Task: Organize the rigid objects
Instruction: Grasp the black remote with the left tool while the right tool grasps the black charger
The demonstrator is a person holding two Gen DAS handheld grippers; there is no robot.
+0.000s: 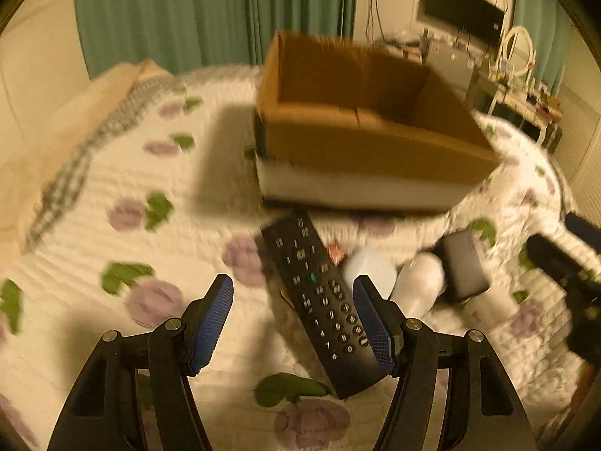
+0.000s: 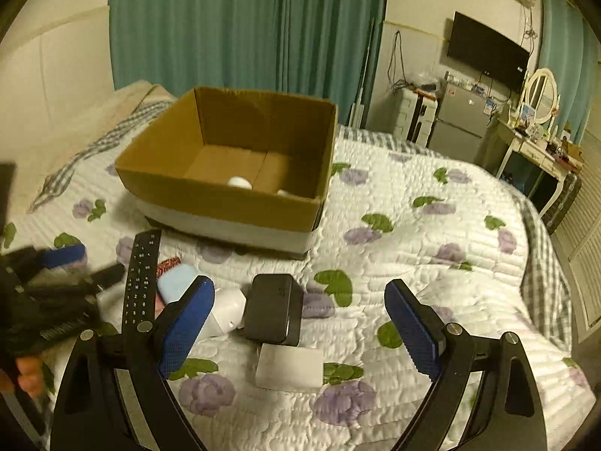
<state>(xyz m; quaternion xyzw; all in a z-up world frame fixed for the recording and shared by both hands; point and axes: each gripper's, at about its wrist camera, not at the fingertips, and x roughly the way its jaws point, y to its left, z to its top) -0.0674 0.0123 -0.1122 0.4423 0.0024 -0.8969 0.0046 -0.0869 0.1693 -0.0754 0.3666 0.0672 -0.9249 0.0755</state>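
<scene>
An open cardboard box (image 2: 225,203) stands on the bed, with two small white objects (image 2: 239,182) inside; it also shows in the left wrist view (image 1: 368,143). A black remote (image 1: 323,300) lies in front of it, also in the right wrist view (image 2: 142,282). Beside it lie a pale blue object (image 2: 176,280), a white object (image 2: 225,310), a black box (image 2: 274,308) and a white flat card (image 2: 289,366). My left gripper (image 1: 293,287) is open just above the remote, its right finger over it. My right gripper (image 2: 300,291) is open above the black box.
The bed has a white floral quilt (image 2: 413,263). A small red wrapper (image 2: 169,263) lies by the remote. Green curtains (image 2: 244,30) hang behind. A fridge (image 2: 458,120), wall TV and dressing table stand at the right.
</scene>
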